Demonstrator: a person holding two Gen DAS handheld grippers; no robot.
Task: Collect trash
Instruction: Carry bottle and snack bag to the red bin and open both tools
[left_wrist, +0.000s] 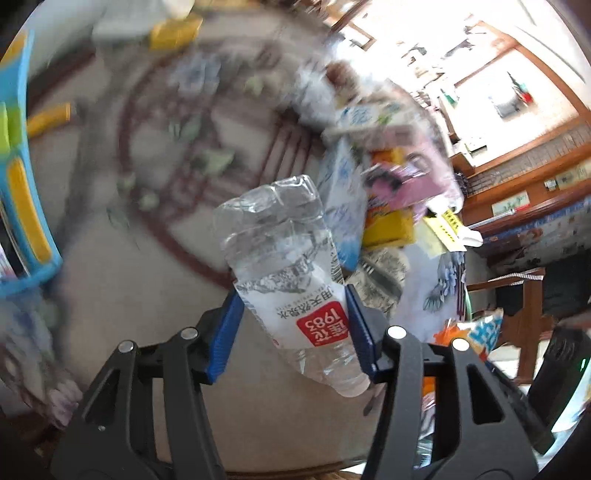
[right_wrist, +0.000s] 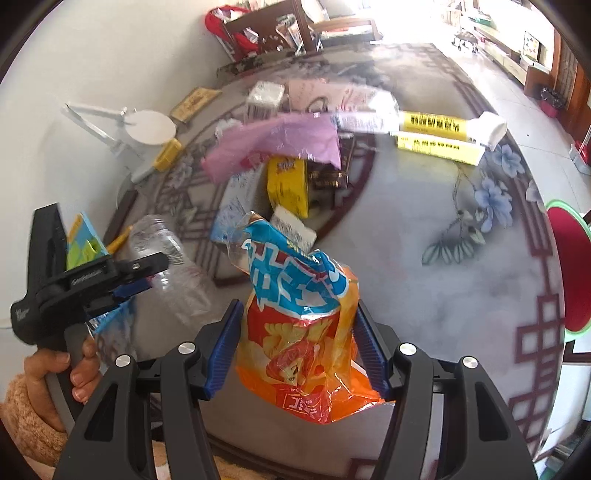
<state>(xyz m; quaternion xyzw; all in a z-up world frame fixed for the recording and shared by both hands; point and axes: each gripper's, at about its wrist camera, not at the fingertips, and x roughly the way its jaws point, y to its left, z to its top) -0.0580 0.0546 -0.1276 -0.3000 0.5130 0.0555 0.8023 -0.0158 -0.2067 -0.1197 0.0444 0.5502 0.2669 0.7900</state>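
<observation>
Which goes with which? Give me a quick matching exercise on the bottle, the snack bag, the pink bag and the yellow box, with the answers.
Things:
1. clear water bottle
2. orange and blue snack bag
3. pink plastic bag
4. yellow box

Places:
A. between the right gripper pads
B. lying on the table, partly under the pink bag
C. between the left gripper pads
D. draped over the pile on the table

Pairs: 1-C, 2-A, 3-D, 4-B

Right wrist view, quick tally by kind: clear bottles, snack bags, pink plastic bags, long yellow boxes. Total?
clear plastic bottle: 1
snack bag: 1
pink plastic bag: 1
long yellow box: 2
Total: 5
</observation>
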